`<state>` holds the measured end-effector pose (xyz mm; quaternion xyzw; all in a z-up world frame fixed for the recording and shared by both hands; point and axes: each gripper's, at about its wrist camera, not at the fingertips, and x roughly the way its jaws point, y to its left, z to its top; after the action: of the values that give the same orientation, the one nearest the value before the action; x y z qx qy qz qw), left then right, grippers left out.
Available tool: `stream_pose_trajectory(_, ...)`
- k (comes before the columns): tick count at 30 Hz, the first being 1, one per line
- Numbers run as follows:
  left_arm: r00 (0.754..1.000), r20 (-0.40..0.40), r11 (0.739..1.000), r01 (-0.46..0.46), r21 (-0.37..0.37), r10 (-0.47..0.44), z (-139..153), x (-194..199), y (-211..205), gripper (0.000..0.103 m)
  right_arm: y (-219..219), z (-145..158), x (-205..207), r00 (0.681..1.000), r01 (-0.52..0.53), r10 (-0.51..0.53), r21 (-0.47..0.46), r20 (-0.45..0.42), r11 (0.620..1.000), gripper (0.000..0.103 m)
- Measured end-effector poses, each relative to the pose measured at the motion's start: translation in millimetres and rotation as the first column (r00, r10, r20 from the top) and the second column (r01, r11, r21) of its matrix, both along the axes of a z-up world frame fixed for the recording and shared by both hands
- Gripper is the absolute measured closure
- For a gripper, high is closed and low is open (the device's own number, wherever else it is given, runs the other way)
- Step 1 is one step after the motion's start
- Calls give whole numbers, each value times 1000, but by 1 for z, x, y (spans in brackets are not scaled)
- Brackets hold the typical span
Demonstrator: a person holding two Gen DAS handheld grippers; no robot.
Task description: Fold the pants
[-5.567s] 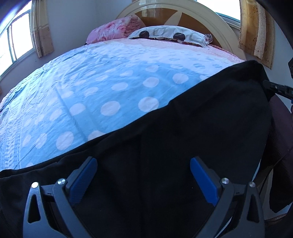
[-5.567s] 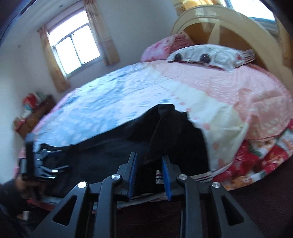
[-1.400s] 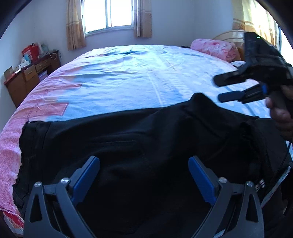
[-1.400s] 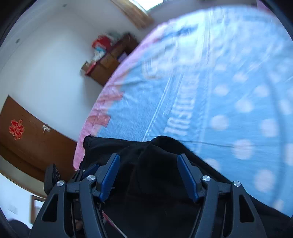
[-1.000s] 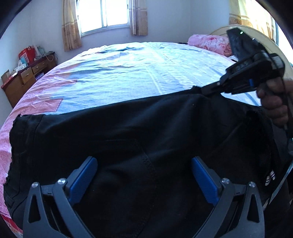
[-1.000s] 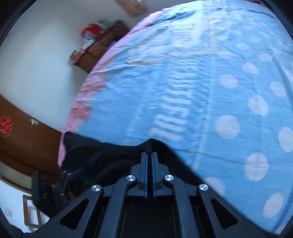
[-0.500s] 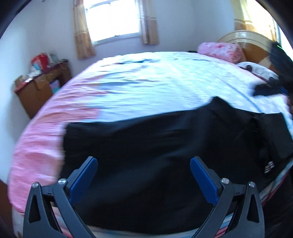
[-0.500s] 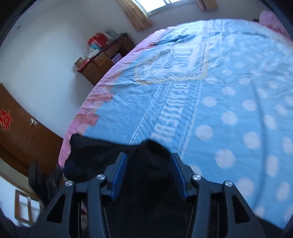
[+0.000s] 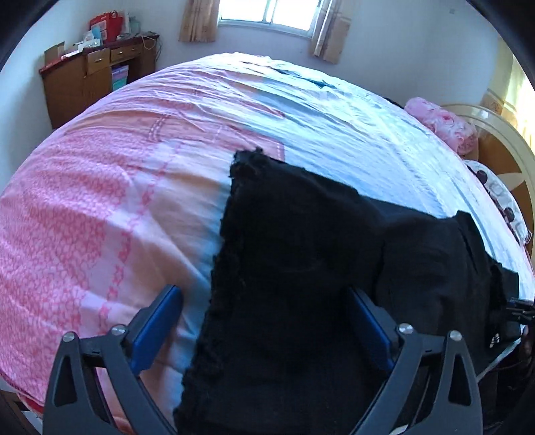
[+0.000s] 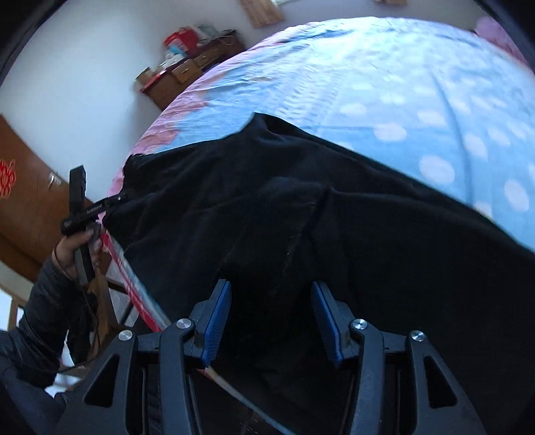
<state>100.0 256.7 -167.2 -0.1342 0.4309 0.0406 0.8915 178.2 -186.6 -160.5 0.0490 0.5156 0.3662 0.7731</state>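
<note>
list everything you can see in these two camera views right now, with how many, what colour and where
pants: one, black, spread flat along the near edge of the bed
bedspread: one, pink at one end, pale blue with white dots elsewhere, covering the bed
pillows: two, one pink floral, one white with dark spots, at the headboard
headboard: one, cream and wood, far right
cabinet: one, brown wood, by the wall, red box and clutter on top
window: one, tan curtains either side, far wall
door: one, brown with a red ornament, left in the right wrist view
left gripper: black, blue pads, jaws wide apart over the pants' edge
right gripper: black, blue pads, jaws apart above the pants
left hand: one, dark sleeve, gripping the left gripper's handle
</note>
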Motion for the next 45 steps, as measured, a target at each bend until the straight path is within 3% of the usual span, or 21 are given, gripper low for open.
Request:
stream_pose_trajectory(2, 1000, -10, 1000, 7, 1, -7, 0, 2, -1, 6, -2, 1, 0, 1000, -2, 2, 10, -2, 1000, 51)
stream_pose_trajectory(4, 1000, -8, 999, 23, -23, -23, 1, 4, -3, 20, -3, 1, 0, 1000, -5, 5, 14, 0, 1000, 50)
stream_pose_trajectory(5, 999, -2, 998, 43, -41, -44, 5, 3, -4, 43, -3, 2, 0, 1000, -5, 5, 16, 2, 1000, 50)
stream_pose_trajectory(6, 998, 5, 995, 60, -76, -59, 8, 3, -4, 59, -4, 1, 0, 1000, -3, 3, 19, 3, 1000, 50)
stream_pose_trajectory(10, 997, 15, 997, 75, -29, -74, 23, -5, -11, 73, -2, 4, -1, 1000, 23, -24, 20, 10, 1000, 50)
stream_pose_trajectory(12, 998, 26, 997, 62, -52, -61, 28, -9, -8, 81, 0, 7, -5, 999, 39, -40, 20, 29, 999, 50)
stream_pose_trajectory(16, 996, 77, 994, 49, -94, -42, 43, -19, -8, 84, -4, 18, -14, 995, 48, -50, 29, 81, 998, 50)
stream_pose_trajectory(20, 991, 131, 989, 57, -137, -39, 59, -24, -13, 85, -7, 20, -16, 994, 64, -68, 56, 79, 996, 50)
stream_pose_trajectory(26, 983, 178, 990, 69, -119, -47, 78, -34, -25, 87, -15, 25, -18, 992, 91, -101, 116, 82, 989, 50)
stream_pose_trajectory(30, 962, 256, 980, 139, -141, -100, 111, -41, -51, 88, -24, 38, -23, 985, 117, -134, 154, 107, 981, 50)
stream_pose_trajectory(33, 931, 315, 956, 243, -161, -184, 141, -43, -90, 88, -40, 48, -27, 974, 165, -188, 170, 128, 972, 50)
stream_pose_trajectory(37, 865, 372, 891, 420, -173, -336, 173, -36, -164, 88, -67, 54, -35, 952, 241, -270, 191, 143, 952, 50)
stream_pose_trajectory(41, 795, 389, 816, 555, -160, -465, 187, -18, -237, 88, -99, 53, -44, 924, 325, -353, 187, 147, 927, 50)
stream_pose_trajectory(45, 749, 370, 756, 635, -162, -550, 185, 1, -292, 88, -138, 50, -55, 881, 422, -453, 208, 133, 882, 50)
